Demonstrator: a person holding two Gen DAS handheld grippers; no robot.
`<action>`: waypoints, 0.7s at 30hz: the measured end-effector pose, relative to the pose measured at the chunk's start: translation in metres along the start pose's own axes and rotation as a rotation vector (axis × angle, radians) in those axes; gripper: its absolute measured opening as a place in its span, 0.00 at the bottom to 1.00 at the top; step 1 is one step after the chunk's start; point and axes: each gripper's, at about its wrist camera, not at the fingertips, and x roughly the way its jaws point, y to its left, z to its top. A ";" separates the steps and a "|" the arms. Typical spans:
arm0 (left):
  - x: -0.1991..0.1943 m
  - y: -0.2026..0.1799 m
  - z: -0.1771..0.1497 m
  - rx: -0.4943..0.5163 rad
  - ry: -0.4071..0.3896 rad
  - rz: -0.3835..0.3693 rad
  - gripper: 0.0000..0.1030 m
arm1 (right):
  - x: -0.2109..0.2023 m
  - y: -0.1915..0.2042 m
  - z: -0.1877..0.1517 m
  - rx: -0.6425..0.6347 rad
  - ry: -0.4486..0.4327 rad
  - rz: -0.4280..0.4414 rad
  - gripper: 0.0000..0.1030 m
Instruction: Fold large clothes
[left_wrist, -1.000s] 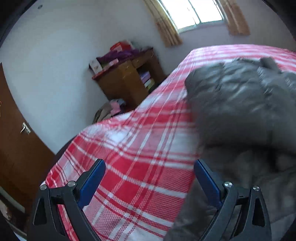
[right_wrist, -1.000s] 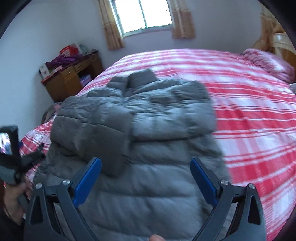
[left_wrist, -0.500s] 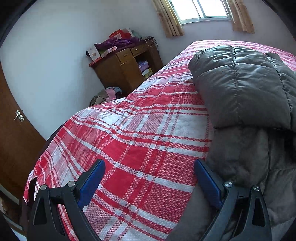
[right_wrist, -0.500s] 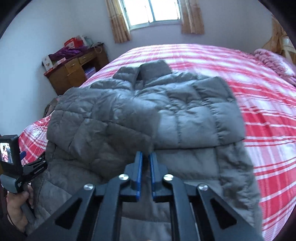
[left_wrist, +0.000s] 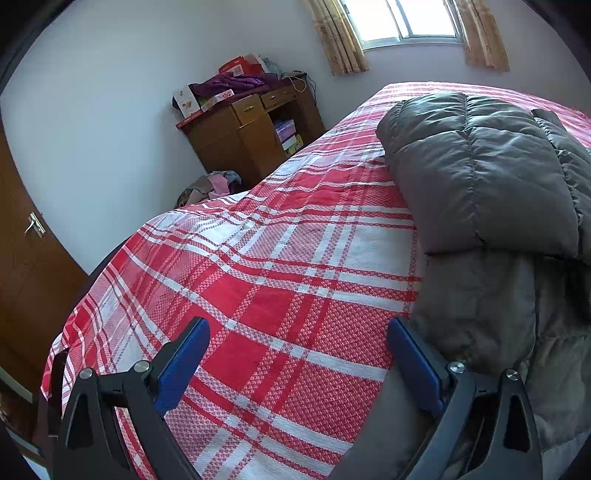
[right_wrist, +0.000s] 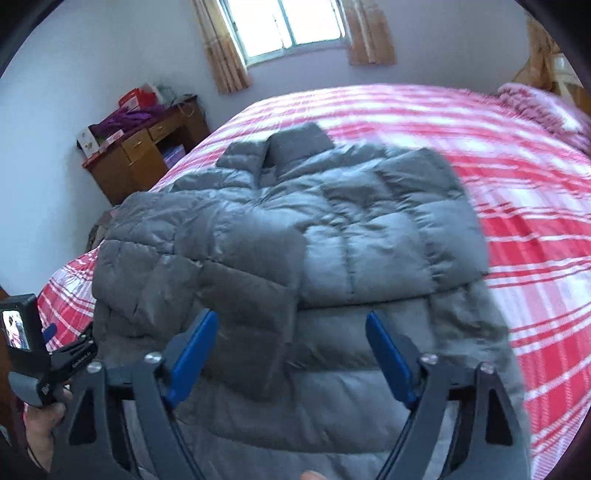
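A grey puffer jacket (right_wrist: 362, 236) lies face up on the red plaid bed (right_wrist: 524, 192), collar toward the window, with both sleeves folded in across its chest. My right gripper (right_wrist: 291, 354) hovers over the jacket's lower half. Its jaws are opening, and no fabric is pinched between the blue pads (right_wrist: 194, 350). My left gripper (left_wrist: 299, 362) stands open over bare bedspread (left_wrist: 258, 280) just left of the jacket's edge (left_wrist: 480, 192), its right finger close beside the hem. A hand (right_wrist: 40, 428) holding the left gripper shows at the lower left of the right wrist view.
A wooden desk (left_wrist: 251, 136) piled with boxes and purple cloth stands against the wall past the bed's left side, with clothes heaped on the floor (left_wrist: 210, 184) before it. A brown door (left_wrist: 26, 266) is at the far left. A pink pillow (right_wrist: 535, 107) lies at the head of the bed.
The right gripper went from wide open to shut half a second ago and has spread apart again. The left wrist view has steadied, with the folded sleeve now lying still.
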 end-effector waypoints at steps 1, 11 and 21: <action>0.000 0.000 0.000 -0.003 0.002 -0.004 0.95 | 0.008 0.001 0.000 0.006 0.020 0.018 0.54; 0.003 0.006 0.000 -0.028 0.013 -0.039 0.95 | -0.016 -0.005 -0.015 -0.049 -0.025 -0.030 0.11; -0.032 0.032 0.028 0.045 0.021 -0.173 0.95 | -0.030 -0.029 -0.014 -0.022 -0.047 -0.143 0.67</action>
